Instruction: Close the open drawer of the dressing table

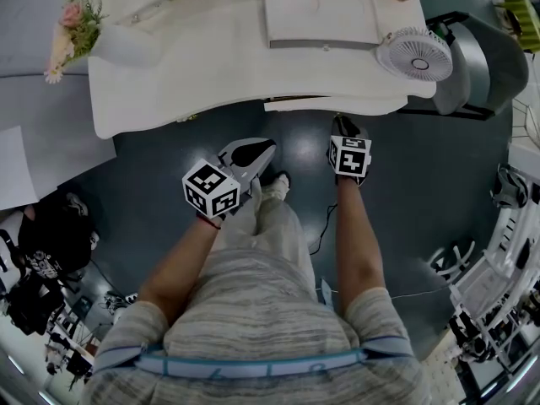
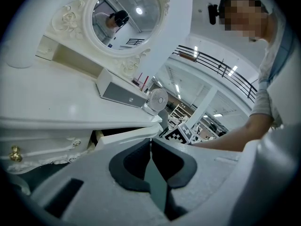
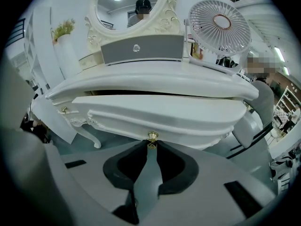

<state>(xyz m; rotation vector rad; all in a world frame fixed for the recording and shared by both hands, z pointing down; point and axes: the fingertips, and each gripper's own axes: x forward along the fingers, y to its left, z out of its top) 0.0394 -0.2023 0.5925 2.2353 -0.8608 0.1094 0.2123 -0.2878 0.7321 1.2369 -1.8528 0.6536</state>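
Drawer (image 3: 160, 119) stood partly out under the right part of the dressing table (image 1: 194, 74).
Right gripper (image 3: 150, 144): jaws pressed together, tips at the drawer's gold knob (image 3: 152, 135). Left gripper (image 2: 151, 142): clenched on nothing, apart from the table. Drawer's inside could not be seen.

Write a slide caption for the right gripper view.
Shut right gripper at the gold knob of the open drawer.

Dark, glossy floor (image 1: 405, 218) reflecting overhead light. Grey chair (image 1: 489, 57) near the top right; white racks (image 1: 494, 285) along the right edge; dark equipment (image 1: 42, 260) at the lower left. Left gripper view: curved balcony railing (image 2: 221, 65), white column (image 2: 207, 106), ceiling strip lights (image 2: 218, 115).
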